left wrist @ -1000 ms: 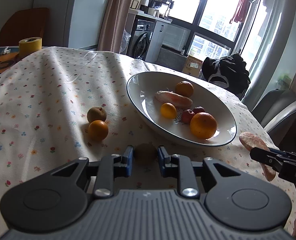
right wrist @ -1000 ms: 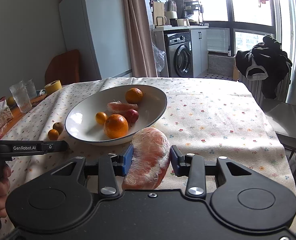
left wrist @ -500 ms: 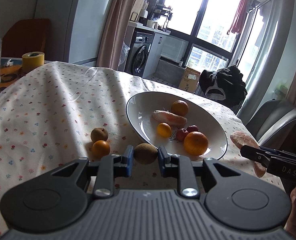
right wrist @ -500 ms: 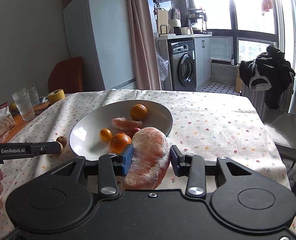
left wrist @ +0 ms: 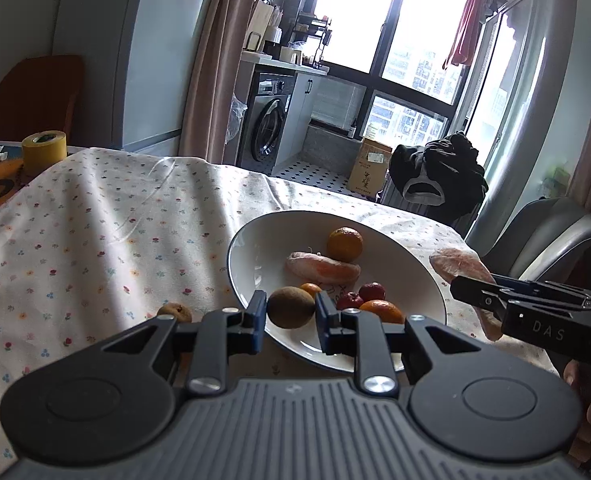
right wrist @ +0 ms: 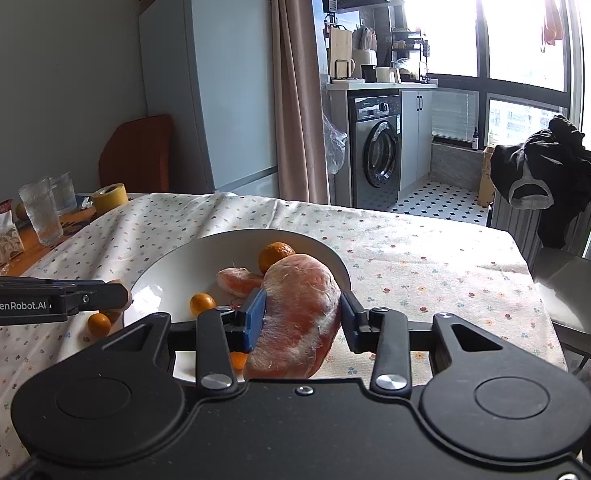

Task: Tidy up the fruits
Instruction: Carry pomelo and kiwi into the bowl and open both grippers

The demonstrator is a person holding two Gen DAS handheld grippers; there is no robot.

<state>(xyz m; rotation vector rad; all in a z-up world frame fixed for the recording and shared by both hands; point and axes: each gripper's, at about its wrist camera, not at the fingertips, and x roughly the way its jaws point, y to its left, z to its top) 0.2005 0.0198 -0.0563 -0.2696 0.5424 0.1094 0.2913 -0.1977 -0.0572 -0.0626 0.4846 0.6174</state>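
Both grippers are coming up and in over the wide white ceramic bowl [left wrist: 247, 256] since a second ago. Left gripper [left wrist: 291, 314] is pinching a brown fuzzy kiwi [left wrist: 290, 306], sitting centre frame just over the near rim. Right gripper [right wrist: 301, 314] is clamping a peeled pink grapefruit segment [right wrist: 299, 312] at lower centre, over the bowl's right side. Another brown kiwi [left wrist: 174, 313] and a small orange mandarin [right wrist: 98, 323] are lying on the floral tablecloth [left wrist: 95, 240] left of the bowl.
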